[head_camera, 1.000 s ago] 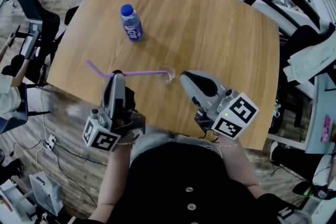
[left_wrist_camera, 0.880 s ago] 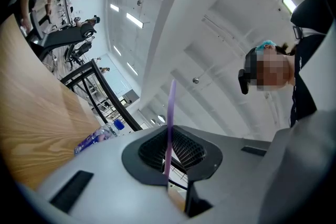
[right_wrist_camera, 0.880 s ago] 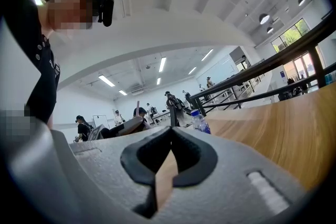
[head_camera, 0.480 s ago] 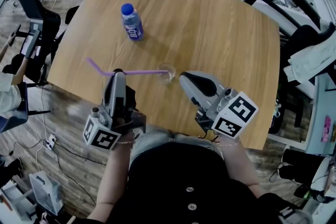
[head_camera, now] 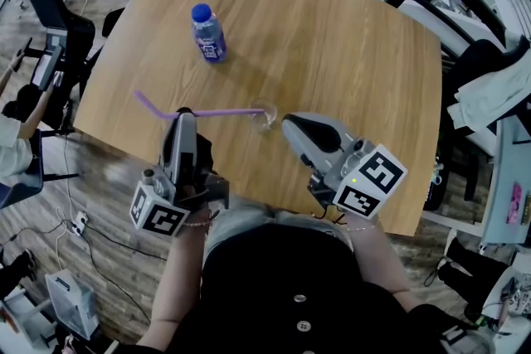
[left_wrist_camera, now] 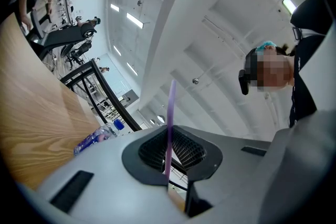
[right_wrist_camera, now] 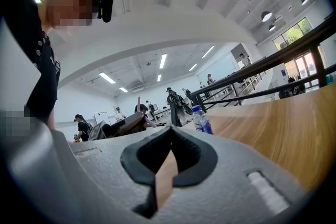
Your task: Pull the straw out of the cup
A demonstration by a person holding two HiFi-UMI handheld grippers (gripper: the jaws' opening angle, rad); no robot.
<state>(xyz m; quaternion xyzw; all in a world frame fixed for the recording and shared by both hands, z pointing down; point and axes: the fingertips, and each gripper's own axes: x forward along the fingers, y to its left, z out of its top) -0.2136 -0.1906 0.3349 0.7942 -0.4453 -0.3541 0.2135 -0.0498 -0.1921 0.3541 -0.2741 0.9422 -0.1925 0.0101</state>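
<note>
A purple bendy straw [head_camera: 211, 113] lies nearly level above the wooden table [head_camera: 332, 37]. Its right end meets the rim of a small clear cup [head_camera: 264, 117]; whether the tip is still inside I cannot tell. My left gripper [head_camera: 184, 117] is shut on the straw's middle. In the left gripper view the straw [left_wrist_camera: 170, 118] runs up from between the closed pads of that gripper [left_wrist_camera: 168, 168]. My right gripper [head_camera: 287, 123] is just right of the cup, jaws shut with nothing between them [right_wrist_camera: 164, 165]. The cup does not show in the right gripper view.
A blue-capped plastic bottle [head_camera: 207, 36] lies on the far left of the table, also seen as the bottle [left_wrist_camera: 97, 136] and the bottle [right_wrist_camera: 201, 119]. Black railings and chairs ring the table. The table's near edge is right under both grippers.
</note>
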